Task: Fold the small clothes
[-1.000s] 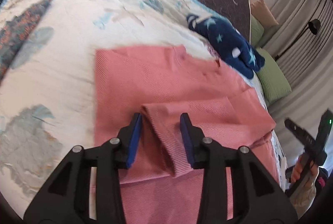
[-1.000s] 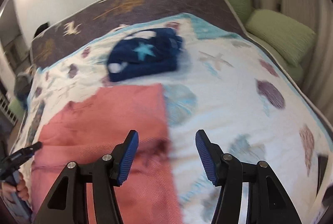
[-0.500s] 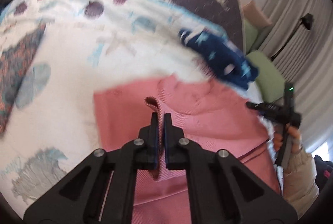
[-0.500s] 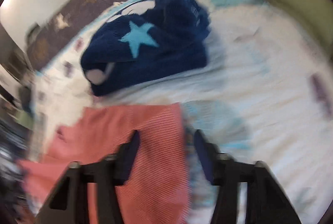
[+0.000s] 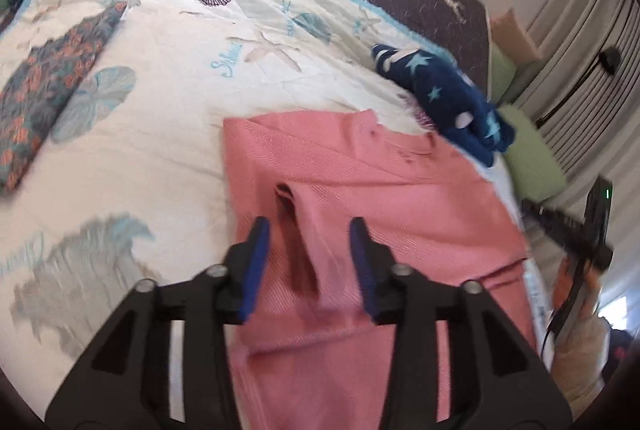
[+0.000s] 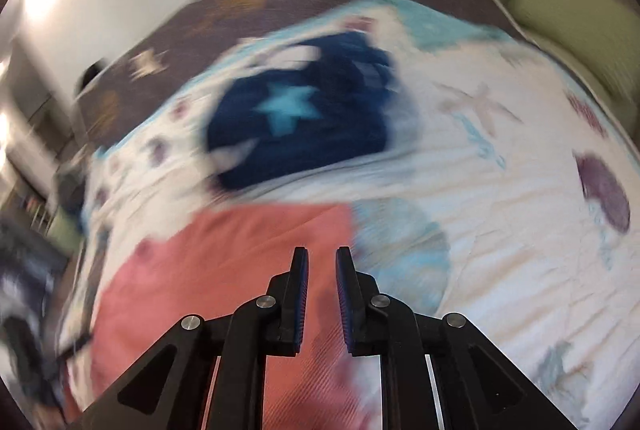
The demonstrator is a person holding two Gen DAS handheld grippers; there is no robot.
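The left gripper [image 5: 310,262], clamped on the pink garment's [image 5: 400,198] sleeve fold a moment ago, is opening and lets it drop onto the body on the quilt [image 5: 168,134]. The right gripper [image 6: 322,294] is also opening, pads clear of cloth: sleeve fold placed.

clothes [image 5: 360,186] on shell-print bed [image 5: 168,118]

My right view is smeared by motion: the navy bundle [image 6: 304,110] loses its edges. The pink top [image 5: 360,182] runs off the frame's bottom (its hem unseen) in my left view.
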